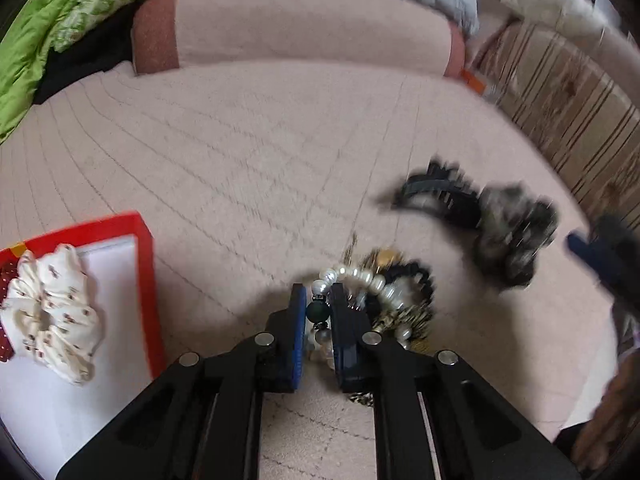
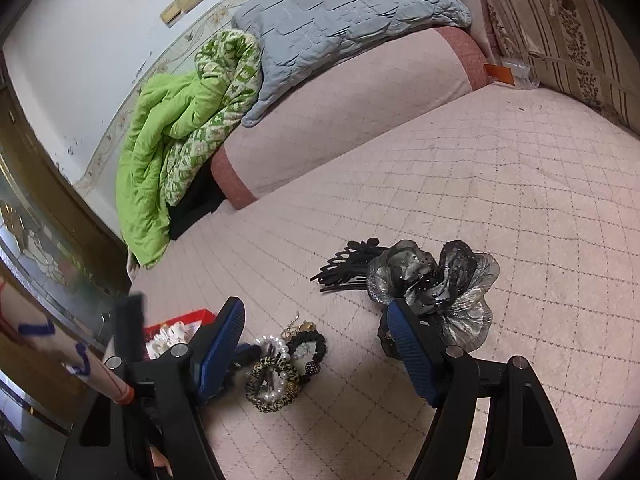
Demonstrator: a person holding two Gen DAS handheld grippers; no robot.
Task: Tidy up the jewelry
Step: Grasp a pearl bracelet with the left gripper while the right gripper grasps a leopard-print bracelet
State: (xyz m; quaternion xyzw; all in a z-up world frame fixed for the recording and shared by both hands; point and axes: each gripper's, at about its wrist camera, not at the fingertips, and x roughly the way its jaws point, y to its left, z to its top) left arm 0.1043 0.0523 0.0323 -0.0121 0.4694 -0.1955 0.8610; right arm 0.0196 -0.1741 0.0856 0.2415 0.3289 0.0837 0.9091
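My left gripper (image 1: 317,292) is shut on a pearl bracelet (image 1: 360,276); a dark green bead (image 1: 318,311) of it sits squeezed between the blue pads. The bracelet belongs to a small pile on the pink quilted bed (image 1: 240,168), together with a black scrunchie (image 1: 420,276) and a leopard-print scrunchie (image 1: 404,320). In the right wrist view the same pile (image 2: 280,364) lies low between the fingers of my right gripper (image 2: 316,312), which stands open above it and holds nothing. The left gripper's fingertips (image 2: 244,352) reach into the pile from the left.
A red box (image 1: 146,264) holding a white printed scrunchie (image 1: 52,308) lies to the left. A black hair comb (image 2: 348,264) and a grey-black gauze flower hairpiece (image 2: 436,284) lie right of the pile. A pink bolster (image 2: 340,120), a green quilt (image 2: 172,140) and a grey pillow (image 2: 340,12) lie beyond.
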